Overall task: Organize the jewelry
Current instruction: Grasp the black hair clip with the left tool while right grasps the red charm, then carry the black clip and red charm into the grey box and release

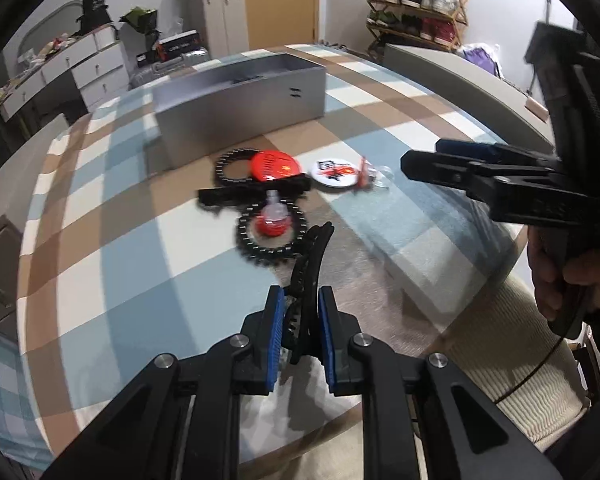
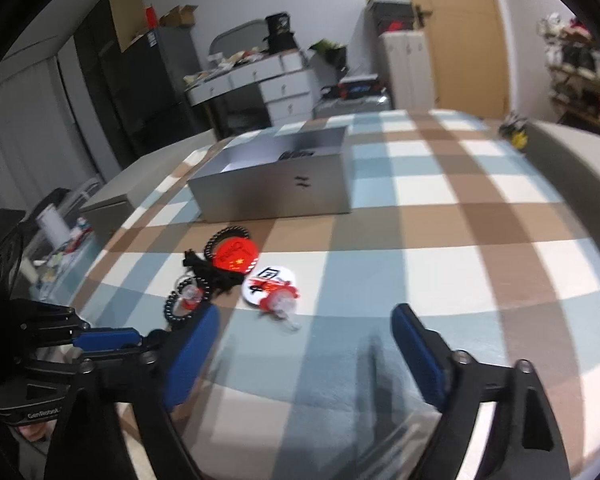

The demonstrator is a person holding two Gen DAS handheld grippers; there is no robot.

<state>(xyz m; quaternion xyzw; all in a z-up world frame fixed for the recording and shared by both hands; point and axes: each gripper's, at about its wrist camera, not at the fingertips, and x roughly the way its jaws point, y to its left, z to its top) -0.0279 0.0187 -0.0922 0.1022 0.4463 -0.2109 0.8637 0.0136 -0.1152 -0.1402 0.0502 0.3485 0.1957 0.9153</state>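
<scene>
In my left gripper (image 1: 299, 336) I have a black toothed hair clip (image 1: 310, 268), pinched between the blue pads (image 1: 274, 340) near its hinge end. Its long axis runs straight out along the fingers, curving slightly, with the tip aimed away from me toward the little pile of accessories on the plaid blanket (image 1: 112, 240). The jaws are closed tight on the clip, only its thickness between them.

My right gripper (image 2: 306, 344) is spread wide with nothing between its fingers (image 2: 416, 344); it hangs above the blanket, near the white round badge (image 2: 269, 282) but not touching anything I can make out. From the left camera it comes in from the right side, well apart from the clip.

The pile lies just in front of the grey open box (image 1: 240, 104): a red round badge (image 1: 275, 165) resting on one black beaded bracelet (image 1: 236, 166), a second black beaded bracelet (image 1: 274, 236) ringing a small red-and-clear trinket (image 1: 274, 218), and a black strap-like piece (image 1: 252, 194) between them. A second red-and-clear trinket (image 2: 278, 305) sits at the white badge's near edge. Something dark lies inside the box; motion blur keeps me from naming it.
</scene>
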